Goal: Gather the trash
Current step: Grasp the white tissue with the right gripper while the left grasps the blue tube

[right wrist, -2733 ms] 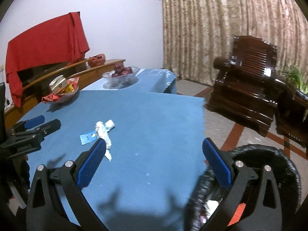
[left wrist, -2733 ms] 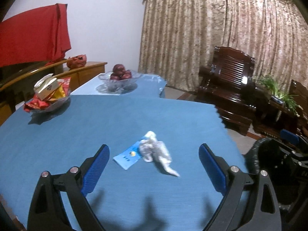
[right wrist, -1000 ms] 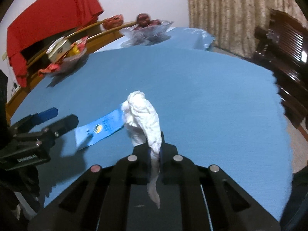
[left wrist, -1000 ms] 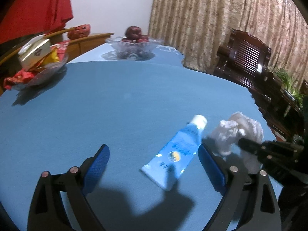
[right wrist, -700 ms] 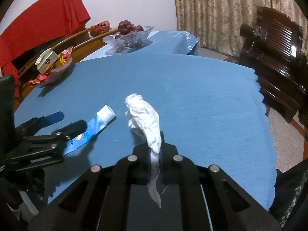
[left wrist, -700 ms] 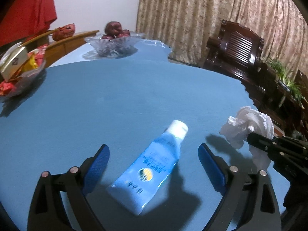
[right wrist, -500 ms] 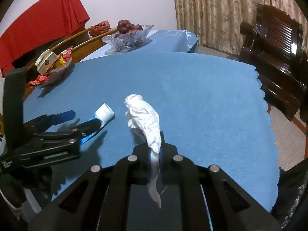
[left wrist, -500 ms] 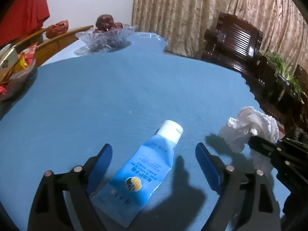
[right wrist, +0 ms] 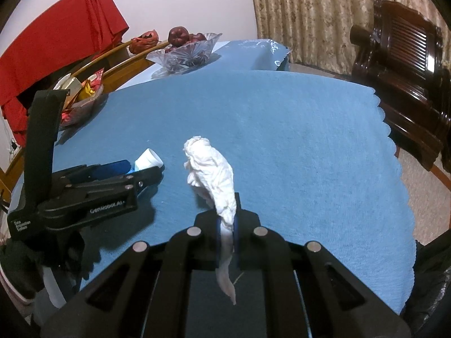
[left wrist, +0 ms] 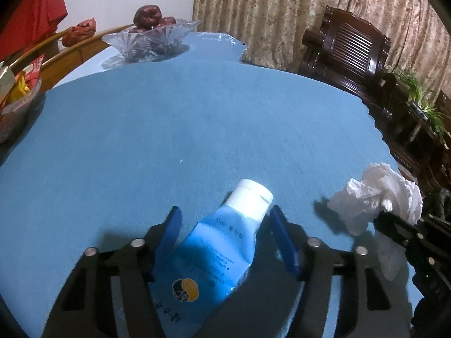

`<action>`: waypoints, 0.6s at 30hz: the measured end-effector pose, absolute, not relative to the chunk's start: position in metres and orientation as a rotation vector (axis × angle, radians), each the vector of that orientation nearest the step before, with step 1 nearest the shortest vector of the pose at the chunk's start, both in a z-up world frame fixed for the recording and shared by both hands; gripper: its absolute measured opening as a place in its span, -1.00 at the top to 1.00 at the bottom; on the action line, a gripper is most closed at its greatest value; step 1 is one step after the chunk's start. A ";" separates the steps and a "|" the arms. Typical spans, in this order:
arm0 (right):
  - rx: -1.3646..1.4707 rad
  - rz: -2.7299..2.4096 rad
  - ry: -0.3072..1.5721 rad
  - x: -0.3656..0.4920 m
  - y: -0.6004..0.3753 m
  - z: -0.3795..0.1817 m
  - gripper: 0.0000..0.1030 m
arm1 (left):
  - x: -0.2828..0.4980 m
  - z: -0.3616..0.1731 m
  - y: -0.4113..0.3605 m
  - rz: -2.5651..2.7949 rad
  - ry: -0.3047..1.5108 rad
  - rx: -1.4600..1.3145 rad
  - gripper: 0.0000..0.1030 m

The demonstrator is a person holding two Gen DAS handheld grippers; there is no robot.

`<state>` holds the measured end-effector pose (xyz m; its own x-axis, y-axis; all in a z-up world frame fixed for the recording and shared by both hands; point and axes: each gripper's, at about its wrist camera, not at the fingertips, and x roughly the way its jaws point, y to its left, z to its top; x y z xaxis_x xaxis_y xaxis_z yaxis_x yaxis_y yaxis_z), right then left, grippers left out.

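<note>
A blue tube with a white cap [left wrist: 222, 242] lies on the blue tablecloth [left wrist: 197, 129] between the blue pads of my left gripper [left wrist: 225, 225]. The jaws stand close on both sides of the tube; I cannot tell whether they press it. My right gripper [right wrist: 226, 225] is shut on a crumpled white tissue [right wrist: 211, 174] and holds it above the cloth. In the left wrist view the tissue [left wrist: 377, 194] hangs at the right. In the right wrist view my left gripper [right wrist: 132, 173] is at the left, with the tube's cap [right wrist: 148, 158] showing.
A glass bowl of dark red fruit [left wrist: 152, 39] stands at the table's far end. A glass dish of snack packets [right wrist: 79, 93] sits at the left. A dark wooden armchair [left wrist: 349, 48] and plants stand to the right. A black bin bag [right wrist: 431, 287] lies beyond the table's right edge.
My left gripper has moved forward over the tube and its jaws have narrowed around it. My right gripper still holds the tissue, raised and nearly still.
</note>
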<state>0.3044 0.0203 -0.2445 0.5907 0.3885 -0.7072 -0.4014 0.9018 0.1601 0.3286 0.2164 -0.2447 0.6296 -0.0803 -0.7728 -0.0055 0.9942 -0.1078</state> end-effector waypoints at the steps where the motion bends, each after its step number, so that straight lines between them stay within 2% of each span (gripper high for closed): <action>1: -0.017 0.459 0.818 0.304 0.020 -0.244 0.87 | 0.329 -0.245 0.217 -0.045 0.887 -0.108 -0.07; 2: -0.016 0.459 0.818 0.304 0.020 -0.244 0.87 | 0.329 -0.244 0.215 -0.046 0.885 -0.109 0.03; 6: -0.017 0.460 0.818 0.304 0.020 -0.244 0.87 | 0.329 -0.243 0.215 -0.050 0.878 -0.109 0.16; 8: -0.015 0.459 0.816 0.305 0.020 -0.244 0.87 | 0.327 -0.242 0.215 -0.053 0.871 -0.118 0.30; 18: -0.006 0.471 0.796 0.298 0.017 -0.225 0.87 | 0.302 -0.226 0.210 -0.065 0.847 -0.173 0.36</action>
